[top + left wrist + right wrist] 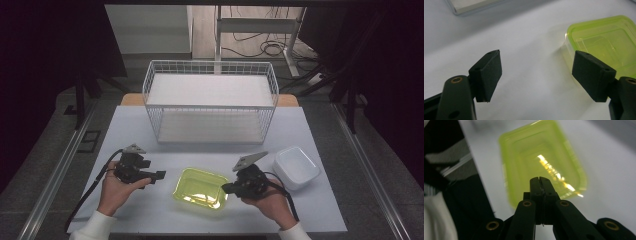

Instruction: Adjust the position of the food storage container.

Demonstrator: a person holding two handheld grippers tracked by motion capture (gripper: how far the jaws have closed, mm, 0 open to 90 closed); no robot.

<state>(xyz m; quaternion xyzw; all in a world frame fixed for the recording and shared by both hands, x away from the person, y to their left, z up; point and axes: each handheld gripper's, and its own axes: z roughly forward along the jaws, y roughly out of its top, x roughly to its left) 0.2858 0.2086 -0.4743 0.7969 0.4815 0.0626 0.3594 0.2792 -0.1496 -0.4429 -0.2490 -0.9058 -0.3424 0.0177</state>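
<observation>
The person's hands hold a claw on either side of the yellow-green container [200, 188], which sits on the tabletop [150, 135] in front of the big wire basket [210, 100], with a white tub [295, 167] off to its right. The left claw [536, 75] stands wide open and empty just beside the container's rim; the right claw [540, 185] is pressed closed on nothing, aimed at the container. Likely risk: a closed claw can only nudge, so the light container may skid away from the open jaws or tip.

A white wire rack [210, 100] stands at twelve o'clock on the grey desk [310, 210]. A white tub [296, 167] sits at four o'clock. Cables [260, 47] trail on the floor beyond.
</observation>
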